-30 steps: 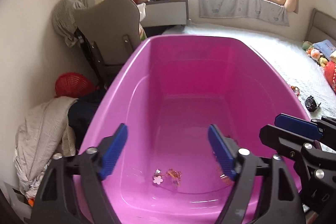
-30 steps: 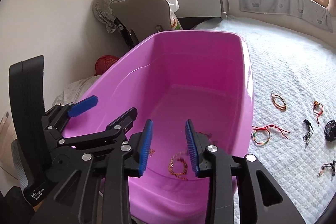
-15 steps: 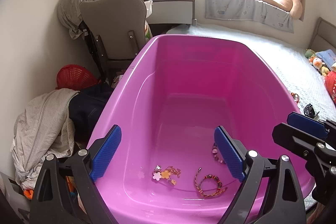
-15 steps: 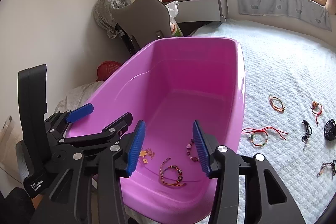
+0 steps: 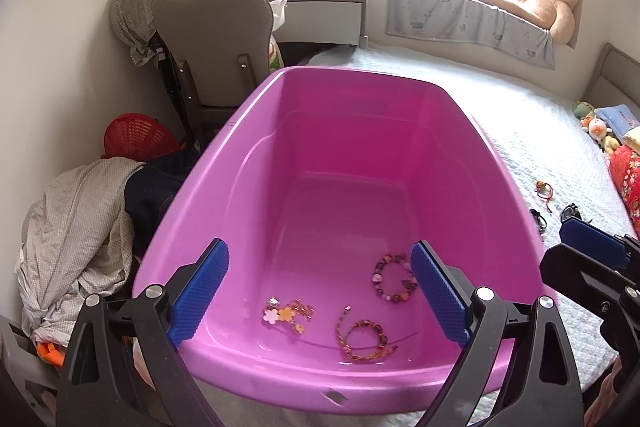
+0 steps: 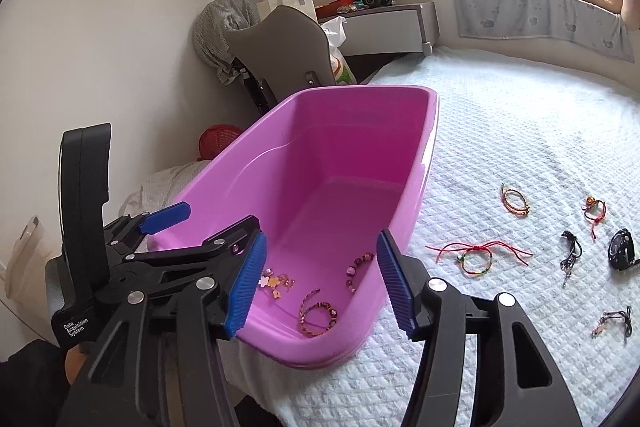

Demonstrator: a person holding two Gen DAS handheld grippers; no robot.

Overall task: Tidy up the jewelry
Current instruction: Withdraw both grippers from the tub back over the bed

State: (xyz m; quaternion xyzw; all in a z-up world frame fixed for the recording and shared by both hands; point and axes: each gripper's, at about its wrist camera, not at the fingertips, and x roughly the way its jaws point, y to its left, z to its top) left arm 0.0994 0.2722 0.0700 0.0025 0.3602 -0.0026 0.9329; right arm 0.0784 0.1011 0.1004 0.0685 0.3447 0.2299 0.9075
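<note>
My right gripper (image 6: 320, 281) jaws just opening, empty; left gripper (image 5: 320, 291) wide, empty. Three pieces in pink tub (image 6: 416, 183); maybe six left on bedspread (image 6: 500, 131).

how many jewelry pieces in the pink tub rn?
3, all near the pink tub's close end: flower charm piece left, woven bracelet nearest, beaded bracelet right. Gripper fingers may hide more.

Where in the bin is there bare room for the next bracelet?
The far half of the bin, from its middle to the end wall, is bare. The near end is crowded: flower charm, woven bracelet and beaded bracelet lie close together there.
</note>
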